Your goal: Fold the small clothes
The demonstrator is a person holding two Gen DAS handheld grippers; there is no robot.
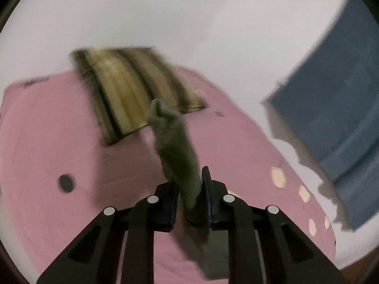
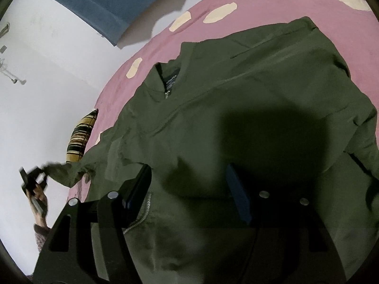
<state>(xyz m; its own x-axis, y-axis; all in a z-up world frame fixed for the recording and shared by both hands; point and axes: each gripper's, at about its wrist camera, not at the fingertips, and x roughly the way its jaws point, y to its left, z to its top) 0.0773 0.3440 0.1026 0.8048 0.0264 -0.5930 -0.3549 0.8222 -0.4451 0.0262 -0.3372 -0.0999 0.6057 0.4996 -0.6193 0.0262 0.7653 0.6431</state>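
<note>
A dark green zip jacket [image 2: 260, 82] lies spread on a pink bedsheet [image 2: 284, 0]. Its sleeve [image 1: 176, 149] rises as a grey-green tube from between the jaws of my left gripper [image 1: 189, 196], which is shut on the sleeve's end and holds it off the bed. In the right wrist view that left gripper [image 2: 33, 177] shows at the far left in a person's hand [image 2: 39, 196], with the sleeve stretched out from the jacket. My right gripper [image 2: 189, 182] stands open over the jacket's lower front near the zip. Its shadow falls on the cloth, and I cannot tell whether it touches.
A striped brown and yellow pillow [image 1: 123, 90] lies at the head of the pink bed [image 1: 59, 130]. A blue cloth [image 1: 331, 106] hangs against the white wall on the right. The sheet has cream spots [image 1: 278, 177] along its edge.
</note>
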